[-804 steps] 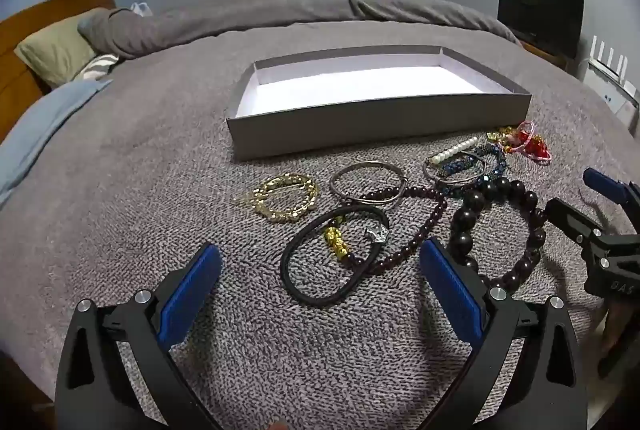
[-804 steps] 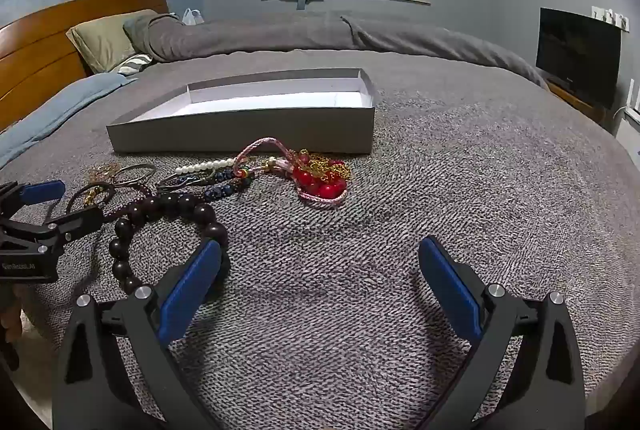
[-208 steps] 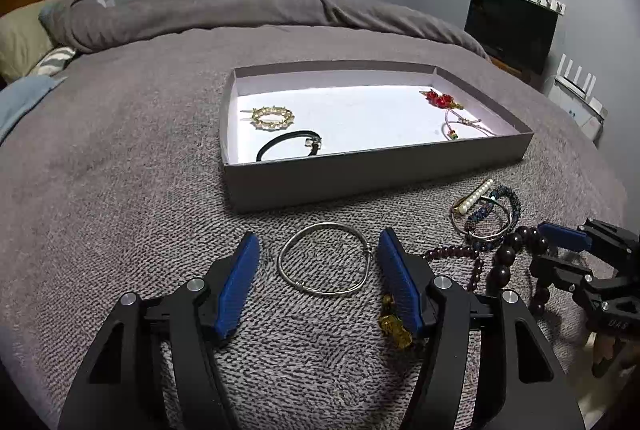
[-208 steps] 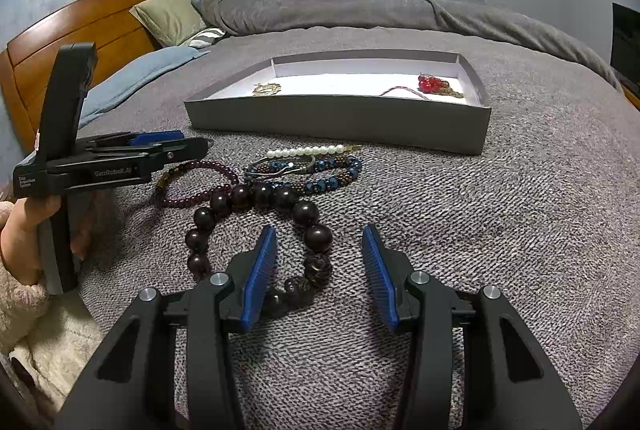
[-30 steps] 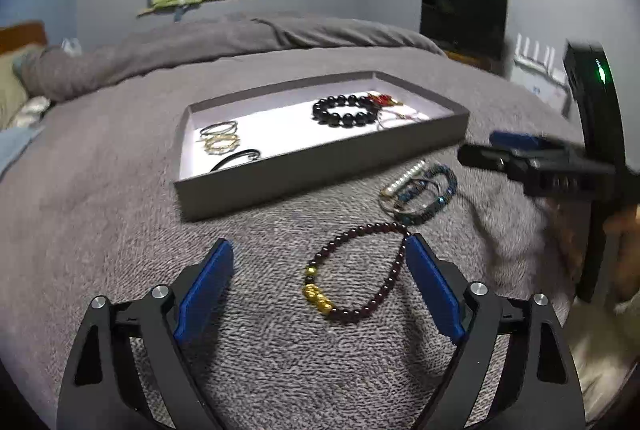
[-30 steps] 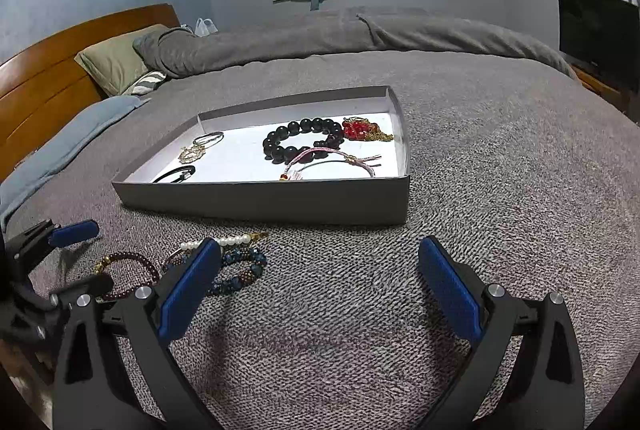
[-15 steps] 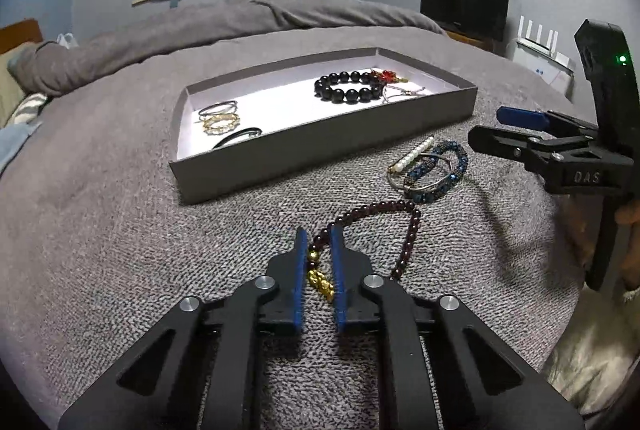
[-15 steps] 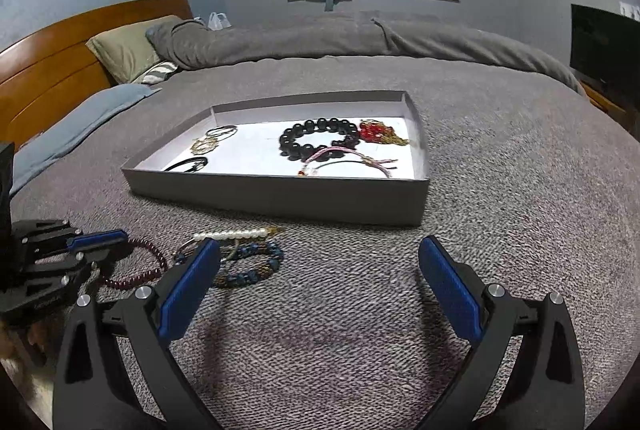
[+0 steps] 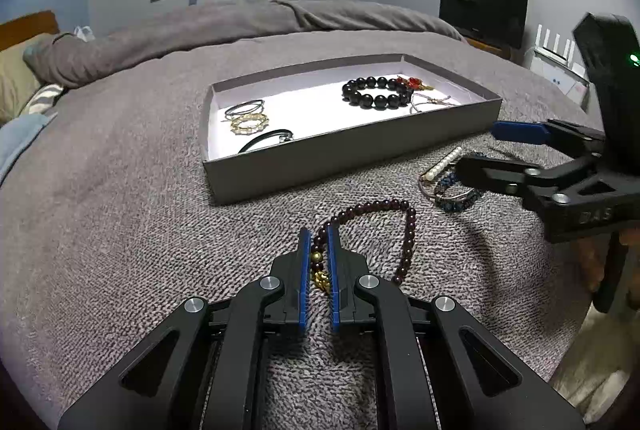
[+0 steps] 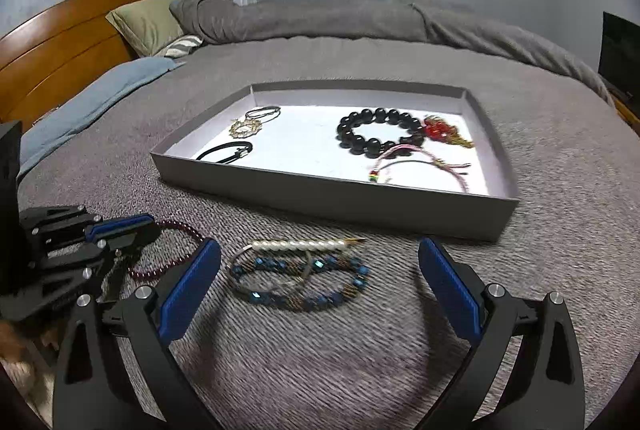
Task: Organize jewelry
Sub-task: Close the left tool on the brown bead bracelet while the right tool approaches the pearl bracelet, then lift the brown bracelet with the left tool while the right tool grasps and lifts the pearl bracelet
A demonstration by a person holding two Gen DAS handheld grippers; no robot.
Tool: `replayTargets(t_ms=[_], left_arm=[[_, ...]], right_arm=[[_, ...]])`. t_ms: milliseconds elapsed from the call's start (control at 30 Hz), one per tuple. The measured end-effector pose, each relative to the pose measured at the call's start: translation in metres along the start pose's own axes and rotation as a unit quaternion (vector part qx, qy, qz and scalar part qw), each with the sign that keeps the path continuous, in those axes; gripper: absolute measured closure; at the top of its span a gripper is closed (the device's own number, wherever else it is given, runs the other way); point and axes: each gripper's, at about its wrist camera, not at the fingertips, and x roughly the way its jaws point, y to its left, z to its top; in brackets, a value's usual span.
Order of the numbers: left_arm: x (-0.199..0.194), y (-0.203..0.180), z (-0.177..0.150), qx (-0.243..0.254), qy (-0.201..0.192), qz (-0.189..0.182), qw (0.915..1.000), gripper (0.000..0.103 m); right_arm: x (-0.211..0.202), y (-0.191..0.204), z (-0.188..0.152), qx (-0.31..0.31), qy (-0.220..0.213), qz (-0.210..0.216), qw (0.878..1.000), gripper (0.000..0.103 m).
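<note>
Where pinched, garnet bracelet (image 9: 408, 230) (gold charm)

Left gripper (image 9: 319, 242) and right gripper (image 10: 319, 280): black angular linkage arms are fitted with silver round screws and blue ribbed finger pads (image 10: 188, 290). "DAS" lettering and a green indicator light are seen on the right unit's body.

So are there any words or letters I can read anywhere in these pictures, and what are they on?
"DAS" – raised letters on the black body of the right gripper, seen from the left wrist view. It may be part of a longer word; I cannot tell.

Nothing else can be read: the tray, the jewelry and the dark TV screen show no words.
</note>
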Motion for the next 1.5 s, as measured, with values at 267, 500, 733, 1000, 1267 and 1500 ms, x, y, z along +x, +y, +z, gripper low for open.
replayTargets(t_ms=[267, 500, 733, 1000, 1267, 1500], left_arm=[[0.002, 0.003, 0.0, -0.006, 0.006, -0.007, 0.9999, 0.094], [0.004, 0.004, 0.0, -0.006, 0.01, -0.009, 0.9999, 0.094], [0.004, 0.004, 0.0, -0.005, 0.011, -0.009, 0.9999, 0.094], [0.006, 0.004, -0.001, -0.004, 0.012, -0.008, 0.9999, 0.094], [0.006, 0.006, -0.001, -0.008, 0.014, -0.015, 0.9998, 0.094], [0.004, 0.005, -0.001, -0.007, 0.014, -0.016, 0.9998, 0.094]], right_arm=[[0.022, 0.005, 0.006, 0.009, 0.041, -0.001, 0.999, 0.022], [0.029, 0.007, 0.005, 0.005, 0.048, -0.008, 0.999, 0.034], [0.024, -0.002, 0.007, 0.026, 0.043, -0.004, 0.999, 0.044], [0.027, 0.01, 0.011, 0.025, 0.057, -0.007, 0.998, 0.025], [0.042, 0.017, 0.011, 0.026, 0.063, -0.048, 0.997, 0.026], [0.035, 0.008, 0.011, 0.041, 0.048, -0.035, 0.997, 0.033]])
